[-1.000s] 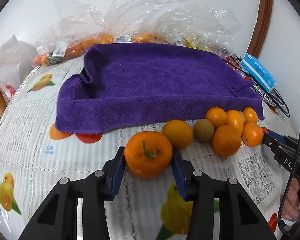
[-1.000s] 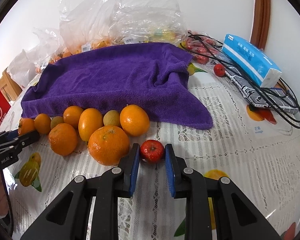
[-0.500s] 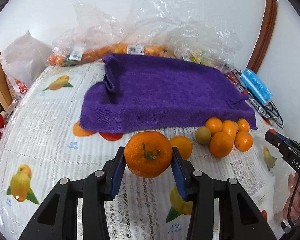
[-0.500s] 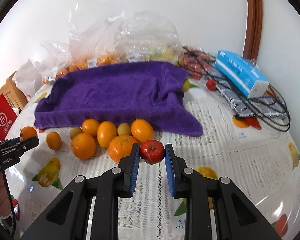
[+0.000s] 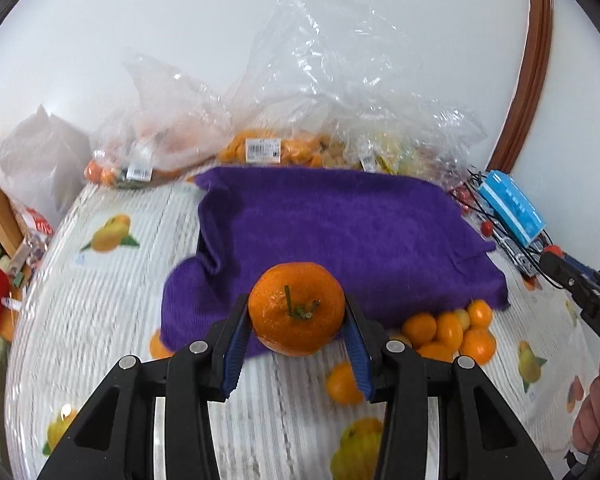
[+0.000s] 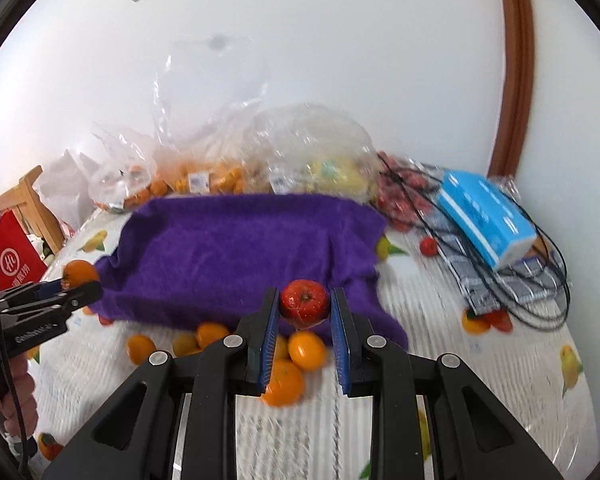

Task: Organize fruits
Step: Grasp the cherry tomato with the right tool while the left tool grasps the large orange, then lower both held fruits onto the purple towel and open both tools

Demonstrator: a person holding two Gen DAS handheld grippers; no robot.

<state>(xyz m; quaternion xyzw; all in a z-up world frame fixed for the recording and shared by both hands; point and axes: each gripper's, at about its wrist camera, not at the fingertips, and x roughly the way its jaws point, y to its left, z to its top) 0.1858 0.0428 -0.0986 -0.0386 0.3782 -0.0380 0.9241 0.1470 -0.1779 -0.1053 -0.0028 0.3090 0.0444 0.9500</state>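
Left gripper (image 5: 296,320) grasps an orange (image 5: 296,312); right gripper (image 6: 305,308) grasps a red fruit (image 6: 304,303). Purple towel (image 5: 340,236) lies mid-tablecloth (image 5: 100,320); bags (image 5: 300,120) line its far edge by the wall (image 5: 220,20)

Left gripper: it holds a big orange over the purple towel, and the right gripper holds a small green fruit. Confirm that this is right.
Wrong on one point: the right gripper holds a small red fruit, not a green one, as the right wrist view shows. The left gripper does hold a big orange over the purple towel.

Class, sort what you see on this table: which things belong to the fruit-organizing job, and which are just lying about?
Job:
- large orange in left gripper
- small red fruit in right gripper
- loose oranges
- purple towel

Lying about:
- blue tissue pack
- black cables
- red bag
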